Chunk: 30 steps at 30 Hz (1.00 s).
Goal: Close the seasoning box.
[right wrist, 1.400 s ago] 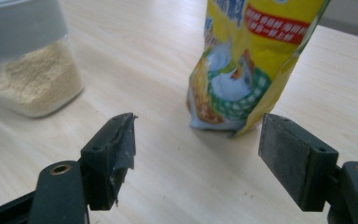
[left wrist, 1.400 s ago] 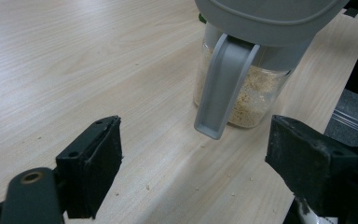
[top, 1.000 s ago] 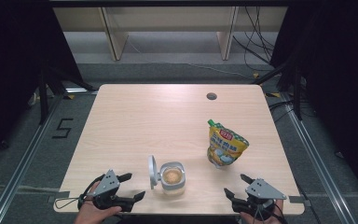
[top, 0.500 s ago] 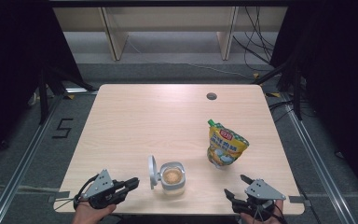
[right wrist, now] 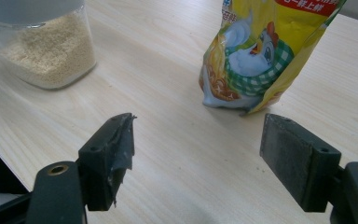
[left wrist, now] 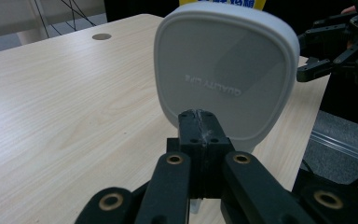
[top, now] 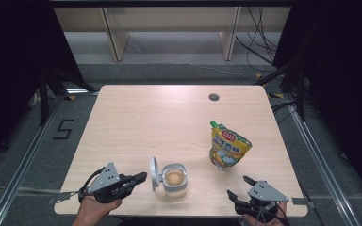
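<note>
A clear jar of pale granules stands near the table's front edge, its grey hinged lid flipped up on the left side. My left gripper is shut with nothing between its jaws. It points at the lid's outer face, and I cannot tell whether the tips touch it. A yellow spouted pouch with a chicken picture stands to the right of the jar. My right gripper stands open and empty at the front right, short of the pouch.
The wooden table has a round cable hole at the back right. Shelf legs and cables lie beyond the far edge. The right gripper shows past the lid in the left gripper view.
The left gripper's jaws went from open to shut, with nothing in them. It then rose and moved toward the jar's lid. The right gripper stayed put.
</note>
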Available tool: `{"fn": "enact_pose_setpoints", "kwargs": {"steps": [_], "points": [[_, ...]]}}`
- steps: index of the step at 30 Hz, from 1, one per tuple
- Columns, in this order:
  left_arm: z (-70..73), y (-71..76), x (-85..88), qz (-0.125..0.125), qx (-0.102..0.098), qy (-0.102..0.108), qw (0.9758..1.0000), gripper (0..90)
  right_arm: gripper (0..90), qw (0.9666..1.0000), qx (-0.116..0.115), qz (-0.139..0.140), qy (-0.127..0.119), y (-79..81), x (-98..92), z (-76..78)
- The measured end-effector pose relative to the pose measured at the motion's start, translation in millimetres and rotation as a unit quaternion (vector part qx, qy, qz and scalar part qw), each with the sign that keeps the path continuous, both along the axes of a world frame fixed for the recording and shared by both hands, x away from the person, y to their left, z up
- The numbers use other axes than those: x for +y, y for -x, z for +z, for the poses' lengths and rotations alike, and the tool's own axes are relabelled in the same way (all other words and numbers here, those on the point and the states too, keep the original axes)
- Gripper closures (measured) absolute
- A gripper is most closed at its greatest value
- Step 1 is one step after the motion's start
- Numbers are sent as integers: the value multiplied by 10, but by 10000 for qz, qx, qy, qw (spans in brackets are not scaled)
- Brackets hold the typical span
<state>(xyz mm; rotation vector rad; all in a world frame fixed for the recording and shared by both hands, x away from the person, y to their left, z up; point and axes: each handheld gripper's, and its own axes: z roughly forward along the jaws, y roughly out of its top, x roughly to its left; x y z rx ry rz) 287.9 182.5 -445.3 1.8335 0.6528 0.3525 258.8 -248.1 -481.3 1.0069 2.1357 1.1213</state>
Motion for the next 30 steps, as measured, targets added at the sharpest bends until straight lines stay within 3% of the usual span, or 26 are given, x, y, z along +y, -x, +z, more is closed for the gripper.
{"fn": "enact_pose_setpoints", "kwargs": {"steps": [3, 4, 5, 7, 19, 24, 30], "points": [[31, -12, -54, -56, 1, 17, 10000, 895, 271, 10000, -1, 15, 37, -5, 4, -7], [44, -18, -73, -97, -20, -13, 10000, 895, 271, 9999, 119, 1, -15, 6, 15, -8], [50, -25, -108, -144, -2, 46, 9999, 894, 272, 9999, 111, 5, -8, 5, 16, -8], [72, -32, -142, -172, -62, -42, 9998, 895, 272, 10000, -34, 30, 74, -8, 7, -6], [110, -75, -404, -454, -86, -84, 9989, 894, 272, 9999, 59, 118, 52, -4, 27, -12], [117, -57, -357, -383, -12, 52, 9993, 891, 272, 9999, -27, 77, 70, 0, 20, -7], [133, -23, -233, -311, 148, 289, 9990, 712, 272, 9999, -45, 93, 79, -4, 23, -10]]}}
